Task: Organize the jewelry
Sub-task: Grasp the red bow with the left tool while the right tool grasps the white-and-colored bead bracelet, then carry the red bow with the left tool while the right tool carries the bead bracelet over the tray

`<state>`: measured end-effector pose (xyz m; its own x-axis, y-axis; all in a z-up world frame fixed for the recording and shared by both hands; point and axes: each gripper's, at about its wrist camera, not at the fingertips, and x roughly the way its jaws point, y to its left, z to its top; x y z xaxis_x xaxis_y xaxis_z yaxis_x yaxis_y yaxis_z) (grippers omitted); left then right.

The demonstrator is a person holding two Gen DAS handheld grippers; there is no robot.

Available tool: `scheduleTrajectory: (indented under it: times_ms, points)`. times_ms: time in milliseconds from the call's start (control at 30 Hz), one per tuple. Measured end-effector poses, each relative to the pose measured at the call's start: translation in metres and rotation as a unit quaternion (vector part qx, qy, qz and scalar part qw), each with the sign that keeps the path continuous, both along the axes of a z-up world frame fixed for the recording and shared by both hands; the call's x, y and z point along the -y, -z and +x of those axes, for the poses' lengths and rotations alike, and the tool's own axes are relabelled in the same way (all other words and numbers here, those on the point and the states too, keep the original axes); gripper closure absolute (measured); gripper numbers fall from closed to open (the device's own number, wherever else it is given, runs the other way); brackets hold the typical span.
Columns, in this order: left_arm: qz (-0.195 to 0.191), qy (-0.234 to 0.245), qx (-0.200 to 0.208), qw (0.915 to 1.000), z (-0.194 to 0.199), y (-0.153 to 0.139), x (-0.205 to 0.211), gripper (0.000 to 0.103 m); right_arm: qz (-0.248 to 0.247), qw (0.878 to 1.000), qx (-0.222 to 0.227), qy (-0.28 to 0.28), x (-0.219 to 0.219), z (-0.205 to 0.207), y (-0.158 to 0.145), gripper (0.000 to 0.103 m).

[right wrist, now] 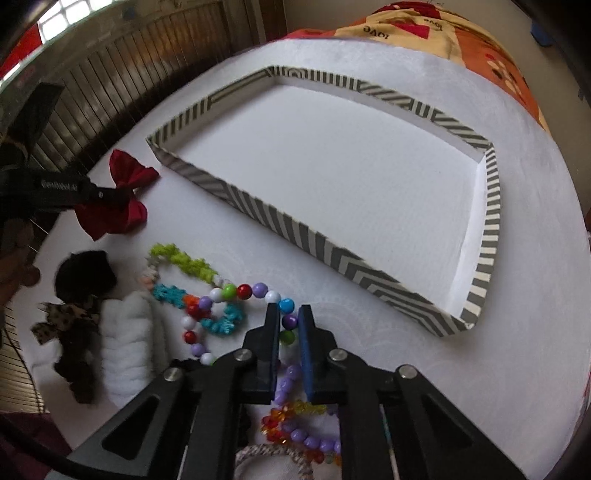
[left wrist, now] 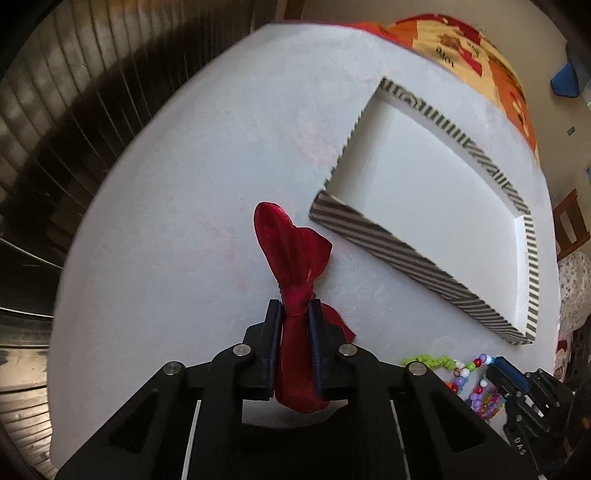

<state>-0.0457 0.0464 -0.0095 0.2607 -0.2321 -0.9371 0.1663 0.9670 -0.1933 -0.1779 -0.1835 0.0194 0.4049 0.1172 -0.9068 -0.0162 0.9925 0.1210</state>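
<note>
My left gripper (left wrist: 295, 308) is shut on the knot of a red satin bow (left wrist: 291, 240), held just above the white table, left of the striped tray (left wrist: 373, 236). In the right wrist view the left gripper (right wrist: 110, 194) and the red bow (right wrist: 127, 171) show at the left. My right gripper (right wrist: 288, 312) is shut on a string of large coloured beads (right wrist: 236, 291) near the tray's (right wrist: 280, 225) front wall. The tray holds nothing.
A pile lies at the front left: a green and teal crochet bracelet (right wrist: 184, 262), a white scrunchie (right wrist: 125, 339), a dark bow (right wrist: 83, 280), a leopard-print bow (right wrist: 59, 319), purple and orange bead bracelets (right wrist: 295, 417). A patterned cloth (right wrist: 461, 33) lies beyond the table.
</note>
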Motion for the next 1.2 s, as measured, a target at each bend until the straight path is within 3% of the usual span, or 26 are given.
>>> scheduleTrajectory:
  times_ms: [367,467,600,800,933,1033,1200]
  points:
    - [-0.014,0.007,0.054,0.9984,-0.005,-0.059,-0.008,0.103,0.021,0.997,0.067,-0.015,0.001,-0.006,-0.066,0.093]
    - [-0.015,0.008,0.060,0.9981,-0.004,-0.063,0.001,0.103,0.018,0.999,0.044,-0.018,0.002,-0.004,-0.056,0.090]
    - [-0.014,0.013,0.051,0.9985,-0.006,-0.058,0.005,0.103,0.001,1.000,-0.001,-0.019,0.002,-0.003,-0.020,0.069]
    - [-0.010,0.014,0.038,0.9991,-0.009,-0.051,0.006,0.103,-0.026,0.998,-0.050,-0.035,-0.002,0.007,0.020,0.067]
    - [-0.009,0.015,0.034,0.9992,-0.010,-0.049,0.007,0.103,-0.034,0.998,-0.039,-0.044,-0.007,0.011,0.020,0.094]
    - [-0.011,0.017,0.039,0.9990,-0.009,-0.053,0.006,0.103,-0.010,0.999,-0.030,-0.038,-0.001,0.010,0.009,0.094]
    - [-0.017,0.025,0.049,0.9983,-0.006,-0.065,0.012,0.103,0.029,0.999,0.024,-0.030,0.010,0.003,-0.043,0.094]
